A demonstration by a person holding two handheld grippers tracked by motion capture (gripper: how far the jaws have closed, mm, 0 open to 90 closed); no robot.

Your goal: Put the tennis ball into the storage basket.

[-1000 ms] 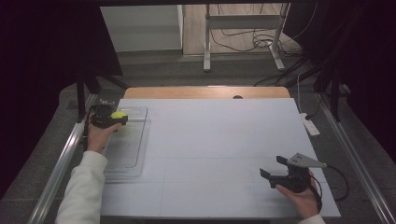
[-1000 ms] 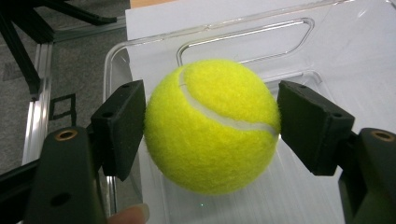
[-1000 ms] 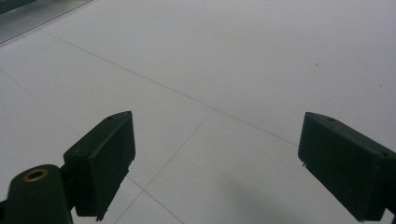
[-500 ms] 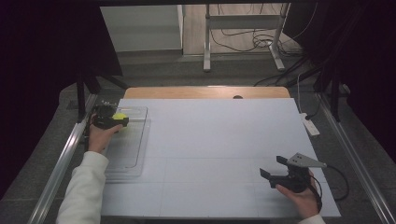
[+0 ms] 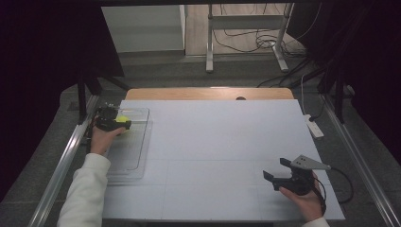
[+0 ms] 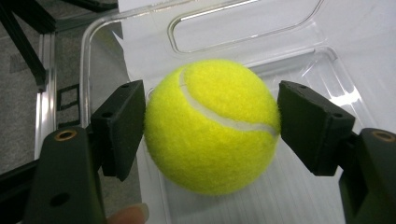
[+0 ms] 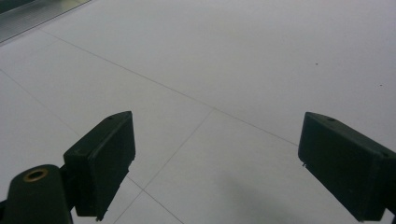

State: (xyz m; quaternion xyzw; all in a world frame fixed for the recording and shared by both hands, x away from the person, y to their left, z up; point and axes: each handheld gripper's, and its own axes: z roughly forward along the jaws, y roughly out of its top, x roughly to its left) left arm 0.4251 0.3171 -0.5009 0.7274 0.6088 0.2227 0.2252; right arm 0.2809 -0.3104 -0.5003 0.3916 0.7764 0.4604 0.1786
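No brand name or writing can be read anywhere; the fuzzy yellow-green tennis ball [image 6: 212, 126] shows you a curved white seam and nothing printed.

Your left gripper [image 6: 212, 128] has its two black jaws closed on that ball, one pad pressed against each side (the ball bulges past both pads towards the camera). In the high view you hold it with the left gripper [image 5: 124, 122] over the far end of the clear plastic tray [image 5: 137, 156], which lies along the left edge of the white table top [image 5: 222, 142]. In the left gripper view the tray's ribbed floor and rounded rim [image 6: 86, 60] sit beneath and behind the ball; whether the ball touches the floor cannot be told. A fingertip [image 6: 128, 214] of yours shows at the bottom edge.

Your right gripper [image 7: 215, 163] has its jaws standing wide apart with nothing between them, just bare white surface crossed by thin seam lines. In the high view it rests in your right hand [image 5: 302, 201] near the table's near right corner, well apart from the tray.

A small white block [image 5: 314, 127] lies at the table's right edge, and cables [image 5: 246, 40] trail on the floor beyond.
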